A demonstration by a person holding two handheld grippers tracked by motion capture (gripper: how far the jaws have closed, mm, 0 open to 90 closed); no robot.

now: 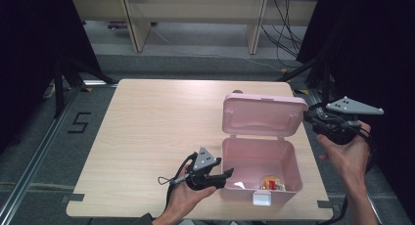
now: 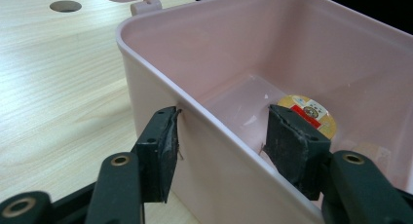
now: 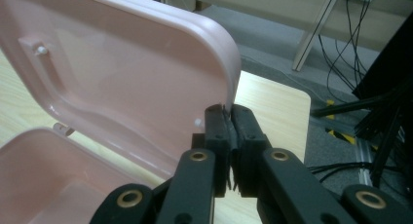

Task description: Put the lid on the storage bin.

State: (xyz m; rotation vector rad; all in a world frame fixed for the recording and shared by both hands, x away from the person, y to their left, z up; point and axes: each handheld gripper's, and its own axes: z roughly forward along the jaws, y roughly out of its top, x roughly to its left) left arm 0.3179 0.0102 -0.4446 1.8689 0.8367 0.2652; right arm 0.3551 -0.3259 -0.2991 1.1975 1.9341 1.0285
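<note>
The left hand-held gripper (image 1: 226, 176) sat nearest the camera at the table's near edge, its jaws straddling the left wall of the open pink box (image 1: 230, 159). In the left gripper view one pad (image 2: 163, 151) lay against the outside of that wall and the other (image 2: 292, 146) stood inside the box, a little off the wall, so the jaws were apart with the wall between them rather than pressed on it. The box stood on the right half of the light wooden table (image 1: 156, 137), near its front edge. At the bottom of the box lay a small round item with a yellow and red label (image 1: 272, 183), close to the front wall. The pink lid (image 1: 262, 113) stood raised behind the box on its hinges. The right hand-held gripper (image 1: 309, 116) was at the lid's right edge; in the right gripper view its jaws were pressed together, just beside the lid's rim (image 3: 233, 63), and whether they touched the rim could not be told.
</note>
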